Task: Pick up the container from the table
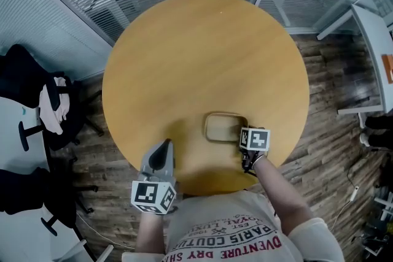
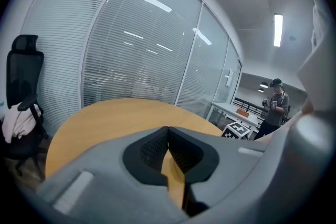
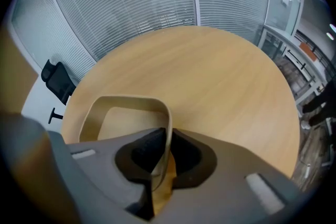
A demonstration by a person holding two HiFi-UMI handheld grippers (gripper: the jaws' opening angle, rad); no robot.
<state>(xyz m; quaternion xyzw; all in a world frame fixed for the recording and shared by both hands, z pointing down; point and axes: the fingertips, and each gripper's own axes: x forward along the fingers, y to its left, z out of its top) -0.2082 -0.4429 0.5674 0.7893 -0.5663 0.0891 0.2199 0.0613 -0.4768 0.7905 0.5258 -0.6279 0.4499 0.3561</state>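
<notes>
The left claw (image 1: 165, 144), shut and empty, hangs over the table's (image 1: 202, 52) near edge while the right claw (image 3: 167, 131) pinches the container's (image 1: 224, 114) wall.

Cream printed shirt (image 1: 227, 224); grey left hand-held gripper (image 1: 166, 143) bears marker cube (image 1: 153, 196).

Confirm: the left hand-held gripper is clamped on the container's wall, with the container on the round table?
No: the right hand-held gripper, not the left, is clamped on the wall of the container, which is on the round table. The right gripper view shows that wall pinched between its jaws; the left hand-held gripper is empty.
</notes>
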